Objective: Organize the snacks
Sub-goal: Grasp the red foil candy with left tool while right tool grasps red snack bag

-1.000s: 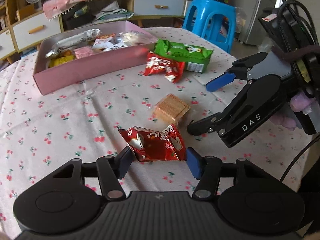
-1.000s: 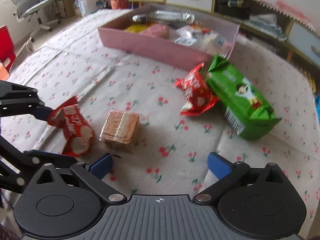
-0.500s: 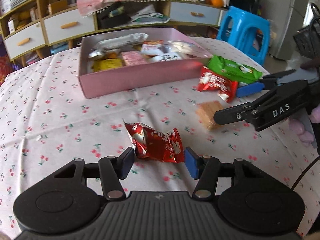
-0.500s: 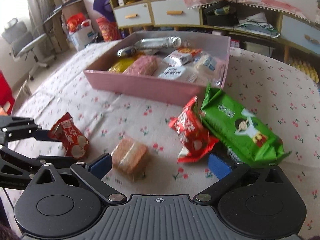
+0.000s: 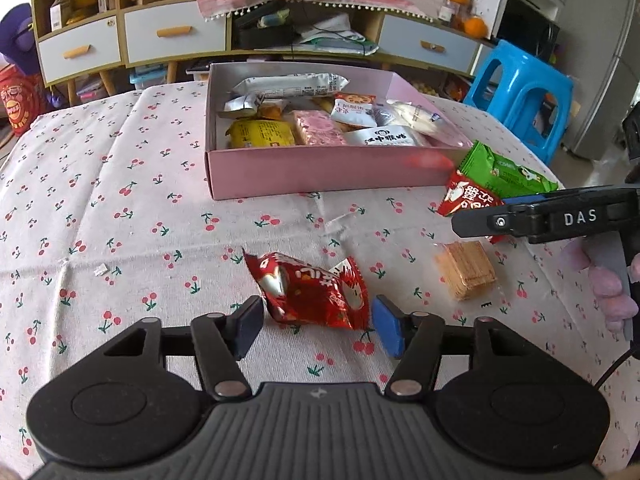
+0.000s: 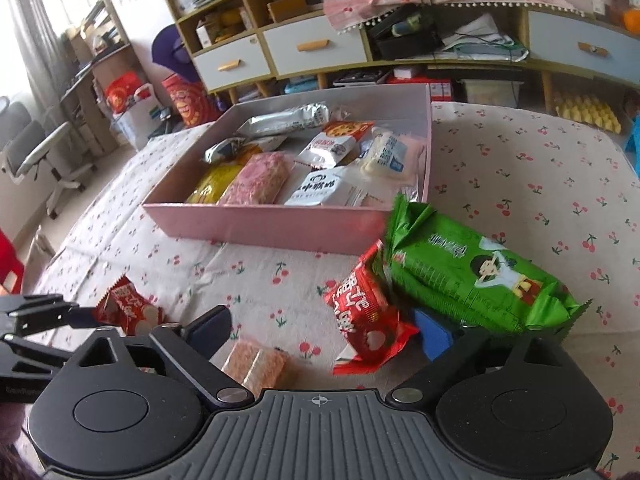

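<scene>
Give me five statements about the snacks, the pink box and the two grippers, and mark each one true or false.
1. The pink box already holds several snacks. True.
2. The green packet lies inside the box. False: it lies on the tablecloth beside it.
3. A red packet sits between the left gripper fingers. True.
4. The wafer pack is in the right gripper. False: it lies on the cloth.
5. Only one red packet is out. False: a second red packet lies against the green one.

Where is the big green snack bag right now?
In the right wrist view the green bag lies on the tablecloth at right, by the pink box's corner, against a red packet.
</scene>
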`<state>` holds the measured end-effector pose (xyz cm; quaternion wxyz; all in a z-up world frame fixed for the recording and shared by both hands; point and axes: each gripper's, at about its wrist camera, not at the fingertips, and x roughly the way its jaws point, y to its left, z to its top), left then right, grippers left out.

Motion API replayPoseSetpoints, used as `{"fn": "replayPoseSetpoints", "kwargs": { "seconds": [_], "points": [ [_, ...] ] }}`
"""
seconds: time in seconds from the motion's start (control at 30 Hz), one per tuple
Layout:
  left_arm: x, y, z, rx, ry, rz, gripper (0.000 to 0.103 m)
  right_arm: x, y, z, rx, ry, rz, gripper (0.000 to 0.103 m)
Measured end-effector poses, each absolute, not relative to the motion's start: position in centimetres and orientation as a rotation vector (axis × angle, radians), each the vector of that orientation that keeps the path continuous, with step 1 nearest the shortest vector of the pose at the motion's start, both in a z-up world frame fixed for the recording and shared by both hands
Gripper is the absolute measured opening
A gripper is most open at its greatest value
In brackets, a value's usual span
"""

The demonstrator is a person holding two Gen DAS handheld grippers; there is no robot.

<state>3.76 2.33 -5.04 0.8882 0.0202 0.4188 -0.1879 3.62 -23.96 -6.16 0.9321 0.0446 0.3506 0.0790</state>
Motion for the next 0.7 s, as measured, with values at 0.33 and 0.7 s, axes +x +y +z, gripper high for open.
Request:
{"fn": "replayPoseSetpoints", "kwargs": {
  "seconds": [0.33,0.7],
  "points": [
    [4.0,2.8,-5.2,0.038,0.858,-0.382,0.063,4.4,-23.0,-6.7,0.056,0.749,0.105,0.037],
    [3.8,2.4,-5.2,0.096,0.787,-0.372,0.055,3.9,-22.9,-6.0,0.054,0.736,0.1,0.032]
  ]
}}
